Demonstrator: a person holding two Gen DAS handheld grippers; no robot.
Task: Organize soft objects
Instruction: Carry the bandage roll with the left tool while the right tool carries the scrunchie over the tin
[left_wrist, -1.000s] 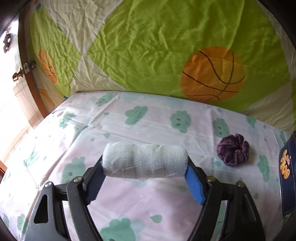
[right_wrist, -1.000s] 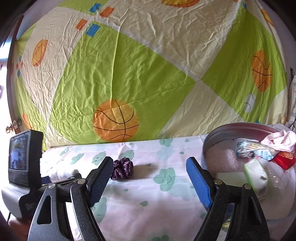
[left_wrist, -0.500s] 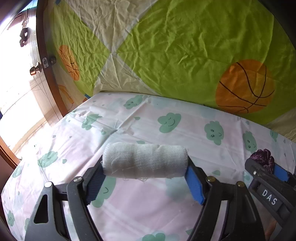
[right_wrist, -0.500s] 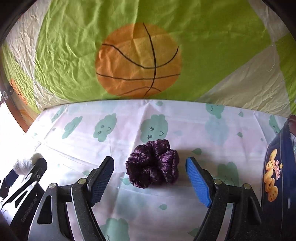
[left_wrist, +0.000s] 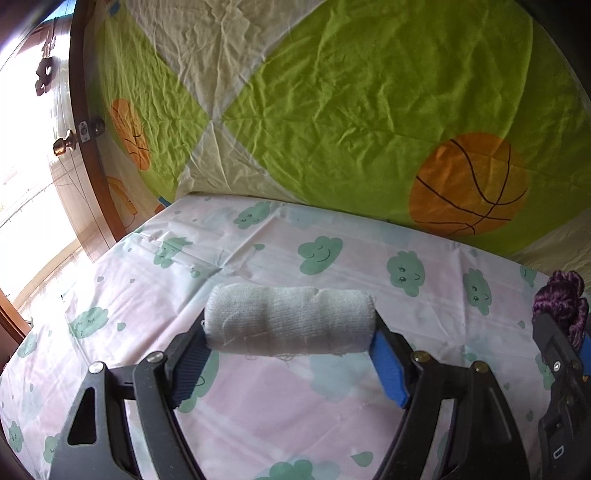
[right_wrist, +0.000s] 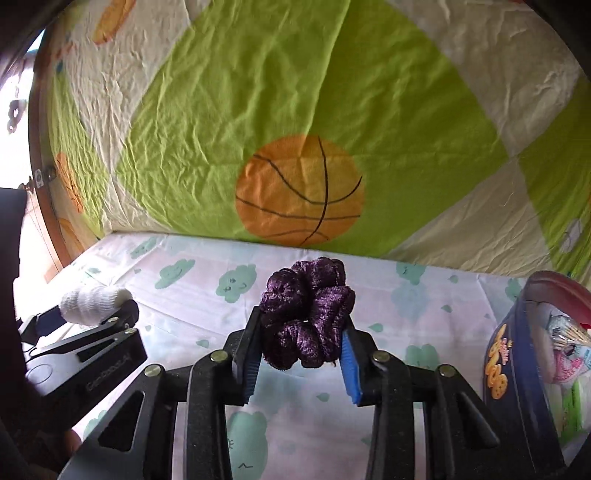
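Purple velvet scrunchie (right_wrist: 308, 314), centre frame, is pinched by the right gripper (right_wrist: 299, 363) whose jaws just closed on it, while the left gripper (left_wrist: 291, 363) clamps a white bandage roll (left_wrist: 290, 319) endwise, both apparently bound for the tin (right_wrist: 517, 354) at right.

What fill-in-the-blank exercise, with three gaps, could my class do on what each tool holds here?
1. The left tool grips a rolled white ____.
2. The right tool has just been closing on a scrunchie coloured ____.
3. The hanging sheet behind shows an orange ____.

Missing words: bandage; purple; basketball
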